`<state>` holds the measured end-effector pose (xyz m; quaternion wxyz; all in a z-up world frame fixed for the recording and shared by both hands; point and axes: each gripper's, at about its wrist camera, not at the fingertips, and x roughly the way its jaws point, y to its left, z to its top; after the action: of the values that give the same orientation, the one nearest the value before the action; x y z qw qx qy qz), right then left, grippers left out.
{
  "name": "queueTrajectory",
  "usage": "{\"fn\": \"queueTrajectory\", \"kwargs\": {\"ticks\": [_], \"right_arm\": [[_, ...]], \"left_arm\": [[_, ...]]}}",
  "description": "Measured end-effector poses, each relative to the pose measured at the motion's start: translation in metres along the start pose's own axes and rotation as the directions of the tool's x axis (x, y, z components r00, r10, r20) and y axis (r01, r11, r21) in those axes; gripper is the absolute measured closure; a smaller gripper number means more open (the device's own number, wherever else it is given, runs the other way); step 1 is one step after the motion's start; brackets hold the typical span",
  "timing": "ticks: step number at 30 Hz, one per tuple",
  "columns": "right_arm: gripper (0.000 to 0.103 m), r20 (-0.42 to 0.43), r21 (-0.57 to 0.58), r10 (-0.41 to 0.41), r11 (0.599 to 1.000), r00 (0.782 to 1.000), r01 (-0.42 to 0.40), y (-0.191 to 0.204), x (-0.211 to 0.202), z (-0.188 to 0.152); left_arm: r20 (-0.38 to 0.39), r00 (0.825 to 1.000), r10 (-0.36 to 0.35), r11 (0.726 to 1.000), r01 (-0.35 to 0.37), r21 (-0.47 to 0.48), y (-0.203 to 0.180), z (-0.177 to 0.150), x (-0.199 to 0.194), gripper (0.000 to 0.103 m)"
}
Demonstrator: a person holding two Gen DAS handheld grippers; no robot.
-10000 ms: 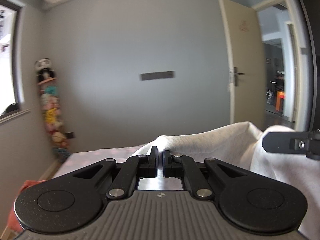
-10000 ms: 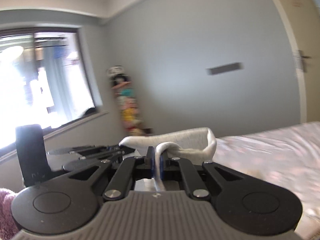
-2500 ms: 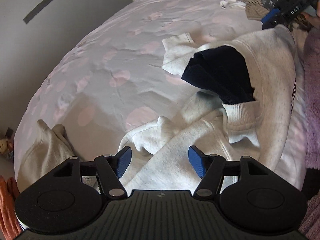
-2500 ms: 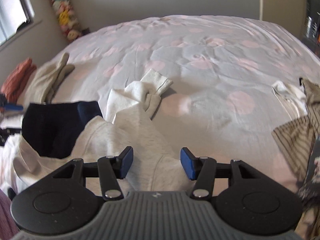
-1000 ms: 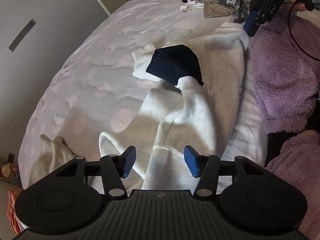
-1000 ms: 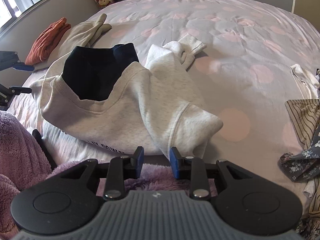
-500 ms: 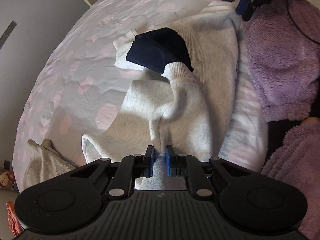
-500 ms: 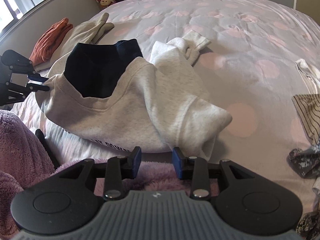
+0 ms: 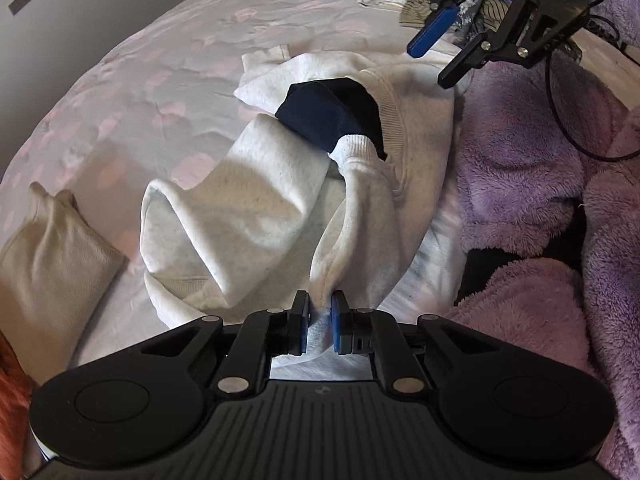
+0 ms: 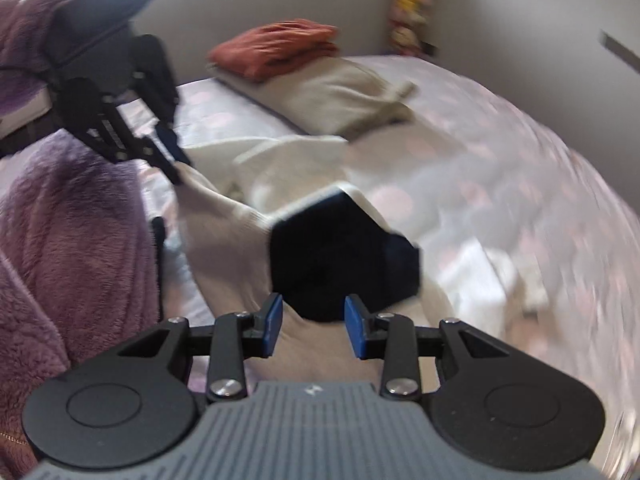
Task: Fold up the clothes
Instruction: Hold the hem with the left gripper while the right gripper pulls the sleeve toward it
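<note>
Sweatshirt [image 9: 256,196] fold pinched in left gripper [image 9: 320,320] jaws, right gripper [image 10: 313,330] jaws apart

My pale grey sweatshirt [image 9: 256,196] lies rumpled on the bed, one sleeve folded across its body (ribbed cuff touching the dark navy lining [image 9: 328,112] at the neck).

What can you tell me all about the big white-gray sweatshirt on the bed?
The sweatshirt is pale heather gray, soft and fleecy-looking, with ribbed cuffs and a ribbed neckline. It lies crumpled on the pink-spotted bed, not yet folded. A dark navy garment sits in its neck opening. One sleeve crosses the body, its cuff beside the navy cloth. The left gripper pinches a fold of it between blue fingers.
</note>
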<state>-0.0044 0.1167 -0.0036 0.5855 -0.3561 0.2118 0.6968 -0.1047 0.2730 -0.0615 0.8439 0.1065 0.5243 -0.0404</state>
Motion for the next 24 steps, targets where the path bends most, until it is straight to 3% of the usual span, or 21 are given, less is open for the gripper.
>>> {"fn": "queueTrajectory", "kwargs": {"ticks": [5, 12, 16, 18, 22, 24], "right_arm": [[0.055, -0.05, -0.238, 0.062, 0.969, 0.997, -0.072, 0.027, 0.031, 0.04], [0.054, -0.202, -0.429, 0.146, 0.876, 0.968, -0.221, 0.049, 0.09, 0.084], [0.047, -0.351, -0.476, 0.16, 0.818, 0.923, -0.323, 0.045, 0.115, 0.101], [0.045, -0.429, -0.463, 0.168, 0.803, 0.888, -0.375, 0.037, 0.126, 0.107], [0.044, -0.525, -0.34, 0.213, 0.835, 0.824, -0.432, 0.016, 0.139, 0.11], [0.051, -0.541, -0.318, 0.209, 0.846, 0.814, -0.429, 0.015, 0.139, 0.101]], "left_arm": [[0.031, 0.999, -0.008, 1.0, 0.009, -0.015, -0.004, -0.009, -0.003, 0.094], [0.051, 0.999, 0.001, 1.0, -0.001, 0.01, -0.012, -0.011, -0.006, 0.094], [0.066, 0.998, 0.0, 1.0, -0.002, 0.025, -0.015, -0.012, -0.007, 0.094], [0.076, 0.997, 0.0, 1.0, -0.002, 0.029, -0.016, -0.013, -0.007, 0.094], [0.093, 0.996, 0.002, 1.0, -0.005, 0.03, -0.018, -0.014, -0.007, 0.094], [0.088, 0.996, 0.021, 1.0, -0.023, 0.021, -0.018, -0.014, -0.005, 0.094]]}}
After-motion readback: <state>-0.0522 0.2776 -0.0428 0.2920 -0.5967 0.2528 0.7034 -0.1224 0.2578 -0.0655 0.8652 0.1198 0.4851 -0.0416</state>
